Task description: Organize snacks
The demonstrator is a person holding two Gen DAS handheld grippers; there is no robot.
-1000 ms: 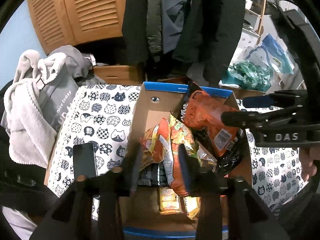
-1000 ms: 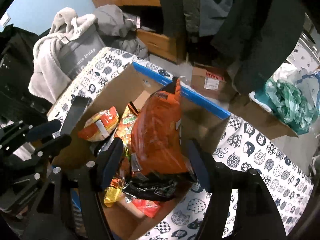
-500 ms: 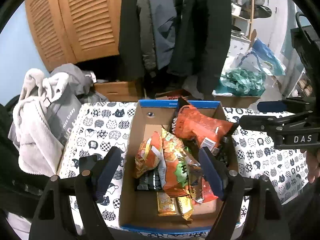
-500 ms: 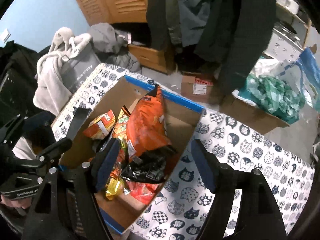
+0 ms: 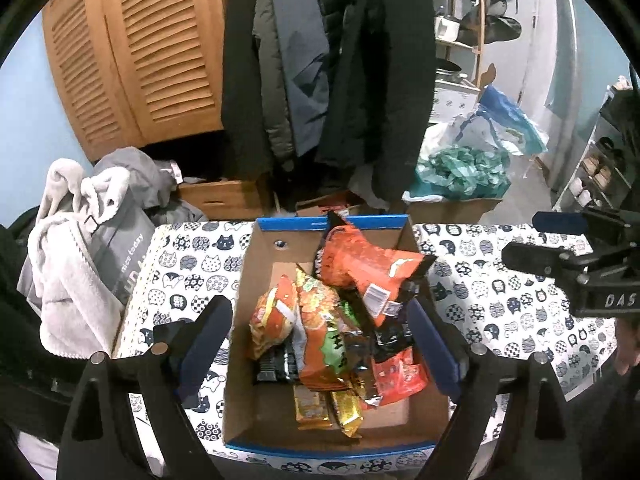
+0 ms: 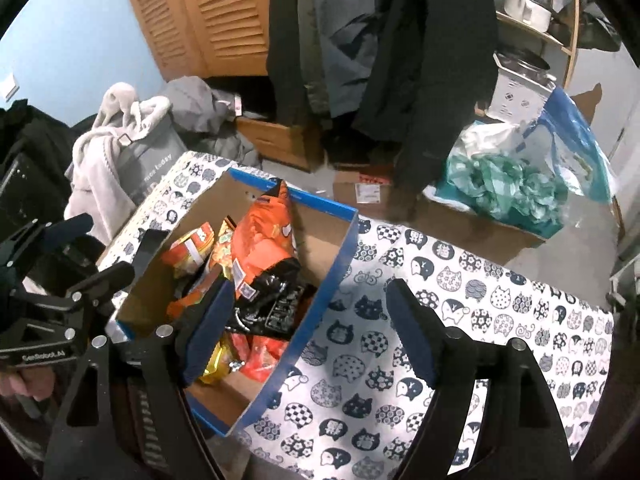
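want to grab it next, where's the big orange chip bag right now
In the left wrist view the big orange chip bag lies atop the snack pile at the cardboard box's far right corner.

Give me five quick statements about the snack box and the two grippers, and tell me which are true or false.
1. The cardboard box has a blue rim. True.
2. The big orange bag lies on the tablecloth outside the box. False: it leans inside the box, at its far end.
3. The left gripper is clamped on a snack. False: its jaws are opening, gripping nothing.
4. The tablecloth has a cat pattern. True.
5. The right gripper holds the black packet. False: its jaws are opening, and it holds nothing.
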